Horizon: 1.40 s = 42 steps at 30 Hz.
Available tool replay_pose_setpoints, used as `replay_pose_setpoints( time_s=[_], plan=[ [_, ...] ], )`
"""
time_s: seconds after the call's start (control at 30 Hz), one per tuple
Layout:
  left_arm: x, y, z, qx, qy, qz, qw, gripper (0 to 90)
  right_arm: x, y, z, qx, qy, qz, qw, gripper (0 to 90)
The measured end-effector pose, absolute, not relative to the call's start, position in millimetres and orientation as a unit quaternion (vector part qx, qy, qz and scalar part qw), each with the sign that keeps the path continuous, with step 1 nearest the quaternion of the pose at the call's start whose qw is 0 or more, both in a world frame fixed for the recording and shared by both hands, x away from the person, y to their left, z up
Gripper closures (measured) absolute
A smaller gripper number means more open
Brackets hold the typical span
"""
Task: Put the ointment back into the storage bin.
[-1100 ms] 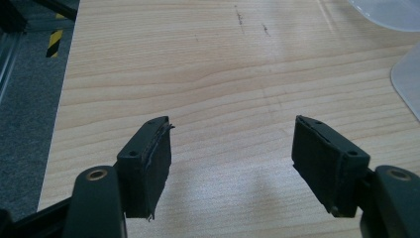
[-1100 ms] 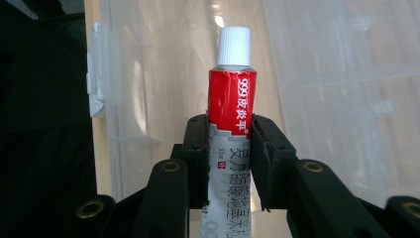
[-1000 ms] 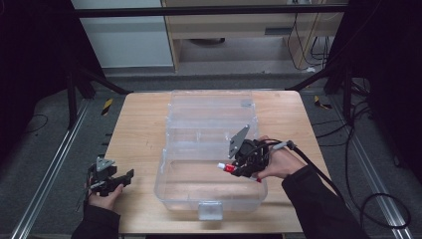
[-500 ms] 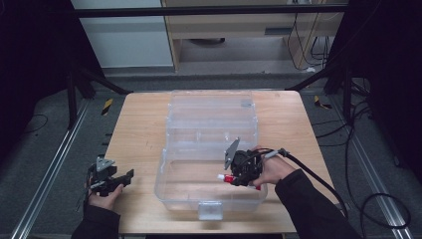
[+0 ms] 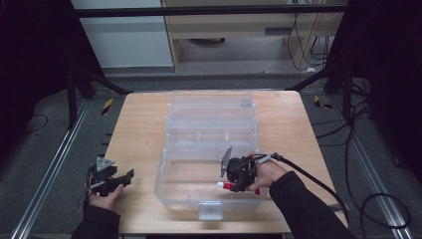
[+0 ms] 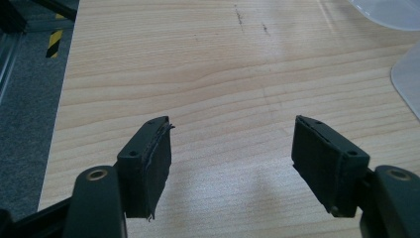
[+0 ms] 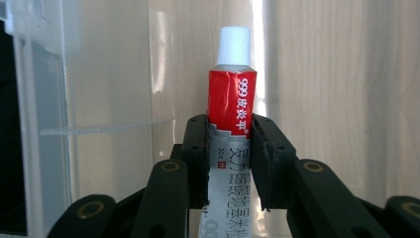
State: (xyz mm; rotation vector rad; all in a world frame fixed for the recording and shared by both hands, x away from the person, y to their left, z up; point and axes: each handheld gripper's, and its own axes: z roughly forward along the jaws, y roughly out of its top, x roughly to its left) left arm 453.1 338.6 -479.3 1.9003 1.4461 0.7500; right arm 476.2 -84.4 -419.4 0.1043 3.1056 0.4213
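Note:
My right gripper (image 5: 234,182) is shut on a red and white tube with a white cap (image 5: 225,184), held low inside the near half of a clear plastic box (image 5: 189,195). In the right gripper view the tube (image 7: 231,94) sticks out past the gripper (image 7: 229,126), cap pointing away, over the box's clear floor. My left gripper (image 5: 124,178) rests at the table's near left corner, open. In the left gripper view its gripper (image 6: 230,148) spans bare wood with nothing between the pads.
The box's open clear lid (image 5: 211,110) lies flat behind it toward the far edge. A latch tab (image 5: 209,210) juts from the box front. Bare wooden table (image 5: 137,134) spreads left of the box. Metal frame rails and cables surround the table.
My right gripper has carried the tube nearer and lower, down into the near half of the box. The left gripper has stayed put.

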Motion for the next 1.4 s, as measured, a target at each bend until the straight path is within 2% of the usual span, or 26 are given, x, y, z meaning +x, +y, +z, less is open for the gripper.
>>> replay_pose_setpoints(
  time_s=[0.93,1.17,1.4],
  plan=[
    [453.4,338.5,-479.8,0.723,0.546,0.285,0.312,31.1,475.6,-74.6,-447.8,0.017,0.996,0.091,-0.015,69.3],
    [452.8,338.0,-479.5,0.722,0.548,0.283,0.313,31.1,474.8,-75.7,-445.5,0.026,0.996,0.082,-0.017,69.3],
    [453.0,338.4,-479.5,0.723,0.547,0.284,0.313,31.1,475.3,-85.7,-425.5,0.044,0.990,0.131,0.004,66.6]
  ],
)
